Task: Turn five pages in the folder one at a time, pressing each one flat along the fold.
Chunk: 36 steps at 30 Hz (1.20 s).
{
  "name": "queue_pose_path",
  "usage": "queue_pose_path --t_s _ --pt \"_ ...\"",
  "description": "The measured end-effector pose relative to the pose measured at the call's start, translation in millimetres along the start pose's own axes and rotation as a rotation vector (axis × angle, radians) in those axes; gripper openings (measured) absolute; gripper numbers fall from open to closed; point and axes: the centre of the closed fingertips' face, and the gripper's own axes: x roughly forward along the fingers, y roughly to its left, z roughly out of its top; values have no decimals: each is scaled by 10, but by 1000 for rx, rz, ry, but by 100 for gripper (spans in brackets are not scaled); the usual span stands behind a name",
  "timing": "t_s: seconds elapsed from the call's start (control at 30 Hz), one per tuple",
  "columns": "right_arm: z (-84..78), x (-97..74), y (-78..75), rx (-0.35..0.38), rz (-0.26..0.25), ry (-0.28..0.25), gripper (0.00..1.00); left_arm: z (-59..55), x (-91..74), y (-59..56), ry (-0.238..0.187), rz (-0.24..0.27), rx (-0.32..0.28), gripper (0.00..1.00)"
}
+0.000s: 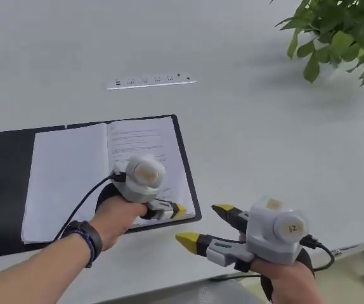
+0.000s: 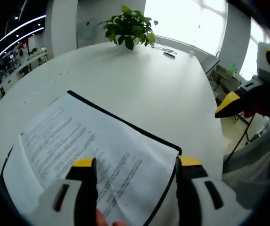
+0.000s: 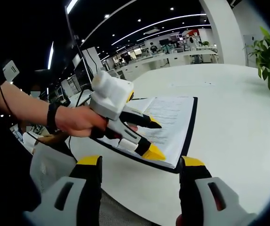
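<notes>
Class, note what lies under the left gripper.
Under the left gripper lies the folder's printed right-hand page, near its lower corner. In the head view, gripper and hand hide some text.

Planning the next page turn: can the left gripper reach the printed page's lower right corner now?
Probably yes. The left gripper is open, its jaws above that corner of the printed page, with nothing between them; the right gripper is off to the side.

- My left tool (image 1: 172,209) has its jaws spread wide, pointing forward and down; my left hand (image 1: 115,216) grips it, a dark band (image 1: 88,235) on the wrist.
- My right tool (image 1: 205,223) sits in my right hand (image 1: 290,278), jaws parted, tips aimed left toward the other tool.
</notes>
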Motion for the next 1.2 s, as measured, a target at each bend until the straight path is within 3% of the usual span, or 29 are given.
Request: queue_pose_path --t_s 0.17,0.27,0.57,0.93,1.13,1.2 --pt "-8 -7 -25 2 -1 3 66 -75 28 51 8 25 16 67" --pt "-15 -12 -40 10 -2 4 66 -116 30 93 25 52 108 63" --pt "-28 41 -17 6 11 19 65 -117 22 100 9 50 102 61" --pt "-28 111 20 2 31 22 63 -97 6 204 -2 59 87 48" --pt "4 149 10 4 37 14 61 -87 2 228 -12 62 73 46" --pt "55 169 6 41 49 -11 60 -88 -2 235 -17 60 67 45"
